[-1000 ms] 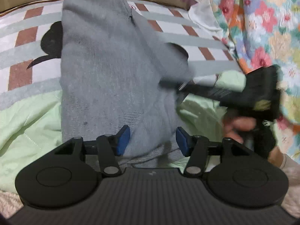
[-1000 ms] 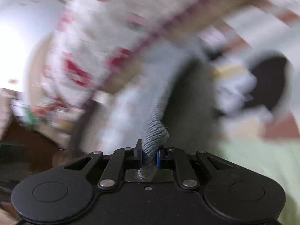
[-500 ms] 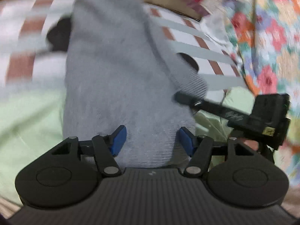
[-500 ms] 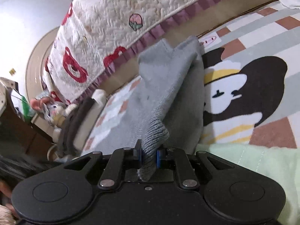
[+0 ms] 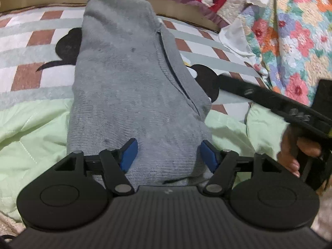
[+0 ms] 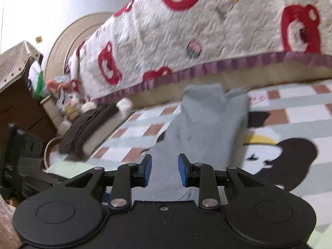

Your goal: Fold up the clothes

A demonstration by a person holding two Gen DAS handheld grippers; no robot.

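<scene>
Left gripper [image 5: 169, 155] sits low over the near hem of the grey sweater [image 5: 132, 87], fingers apart and just widened, cloth between them but not pinched. The sweater lies lengthwise on the checked blanket [image 5: 27, 41], its right side now folded in along a seam. Right gripper [image 6: 165, 170] has just let go: the cuff it clamped half a second ago is out, jaws opening, nothing between them. Side fold looks placed; next fold likely end to end.
</scene>
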